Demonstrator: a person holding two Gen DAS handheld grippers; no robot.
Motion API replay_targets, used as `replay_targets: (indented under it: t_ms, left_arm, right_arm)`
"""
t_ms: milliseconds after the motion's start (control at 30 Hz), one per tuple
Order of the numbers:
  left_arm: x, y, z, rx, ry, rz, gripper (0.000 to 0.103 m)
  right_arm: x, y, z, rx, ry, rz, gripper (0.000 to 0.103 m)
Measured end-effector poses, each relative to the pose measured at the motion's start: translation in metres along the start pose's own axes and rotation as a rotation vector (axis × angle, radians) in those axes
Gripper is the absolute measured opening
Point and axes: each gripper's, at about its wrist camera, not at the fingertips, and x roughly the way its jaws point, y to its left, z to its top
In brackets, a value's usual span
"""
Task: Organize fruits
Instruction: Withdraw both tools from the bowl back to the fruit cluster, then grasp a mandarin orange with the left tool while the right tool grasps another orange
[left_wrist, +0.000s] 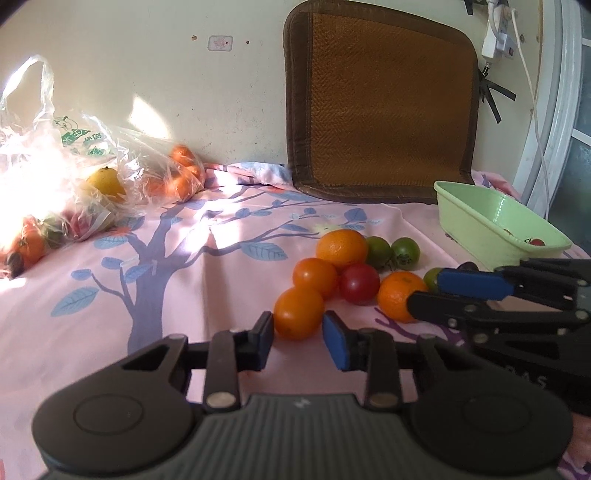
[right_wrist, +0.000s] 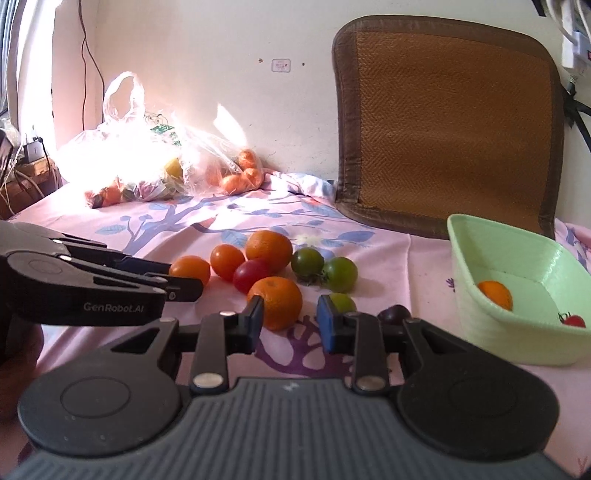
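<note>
A cluster of fruit lies on the pink cloth: oranges, a red tomato (left_wrist: 359, 283) and green tomatoes (left_wrist: 405, 252). My left gripper (left_wrist: 297, 336) is open, its jaws just short of the nearest orange (left_wrist: 298, 313). My right gripper (right_wrist: 290, 320) is open around another orange (right_wrist: 275, 302), apart from it. A green tomato (right_wrist: 343, 302) and a dark plum (right_wrist: 394, 314) sit by its right finger. The green basket (right_wrist: 480, 325) at right holds an orange (right_wrist: 495, 293) and a small red tomato (right_wrist: 574, 319). The basket also shows in the left wrist view (left_wrist: 476, 225).
Clear plastic bags (left_wrist: 74, 173) with more fruit lie at the back left against the wall. A brown woven cushion (left_wrist: 380, 107) leans on the wall behind the basket. Cables and a power strip (left_wrist: 498, 37) hang at the right.
</note>
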Motion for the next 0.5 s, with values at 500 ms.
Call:
replay_targets:
  t_ms: [500]
  left_arm:
    - [-0.042, -0.045, -0.022, 0.022, -0.010, -0.142, 0.029]
  right_arm:
    - [-0.047, -0.012, -0.025, 0.033, -0.021, -0.046, 0.039]
